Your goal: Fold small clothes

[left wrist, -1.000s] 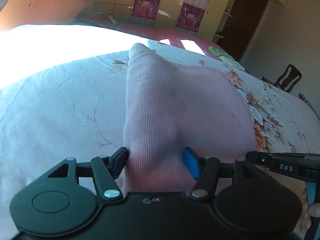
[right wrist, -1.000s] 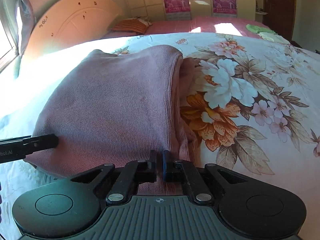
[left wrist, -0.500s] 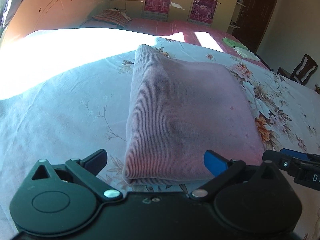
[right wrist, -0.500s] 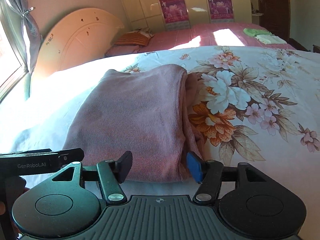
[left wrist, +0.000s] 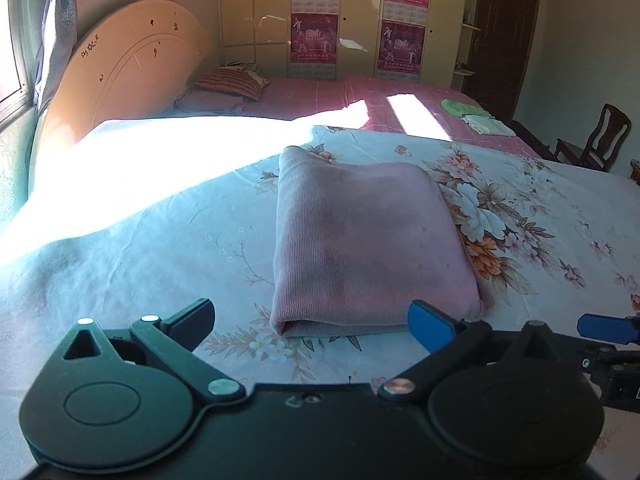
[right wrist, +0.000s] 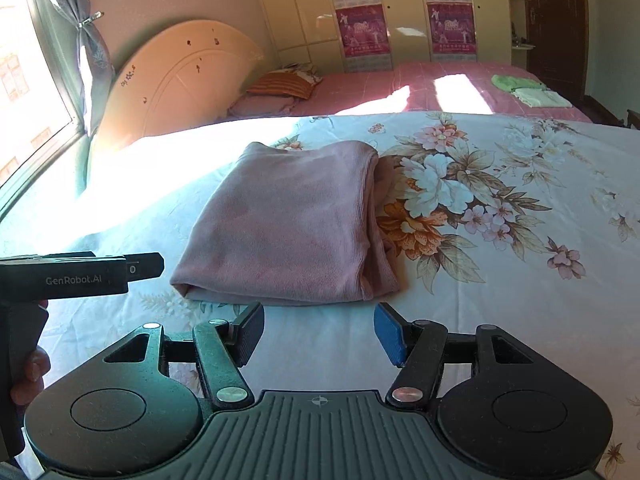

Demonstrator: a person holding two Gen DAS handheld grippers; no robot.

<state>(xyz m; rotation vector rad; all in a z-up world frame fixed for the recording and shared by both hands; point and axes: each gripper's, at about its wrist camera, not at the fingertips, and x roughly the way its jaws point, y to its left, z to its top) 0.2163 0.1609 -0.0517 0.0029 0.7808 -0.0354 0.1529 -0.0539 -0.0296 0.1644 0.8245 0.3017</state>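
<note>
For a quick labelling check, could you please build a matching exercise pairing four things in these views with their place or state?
Things:
1. pink garment
2. left gripper
3. green clothes
4. striped pillow

Places or states:
A. on the far pink bed, by the headboard
B. folded on the floral sheet
C. wide open, holding nothing
D. on the far pink bed, near the dark door

Pairs: 1-B, 2-C, 3-D, 4-A

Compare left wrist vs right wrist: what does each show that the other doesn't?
Left wrist only: a wooden chair at the far right, and the right gripper's blue pad poking in at the right edge.

Right wrist only: the window with daylight, and the person's hand on the left gripper's handle.

Both: the folded pink garment lying flat on the floral bedsheet, free of both tools; headboard; green clothes on the far bed. Left gripper open; right gripper opening, jaws empty.
</note>
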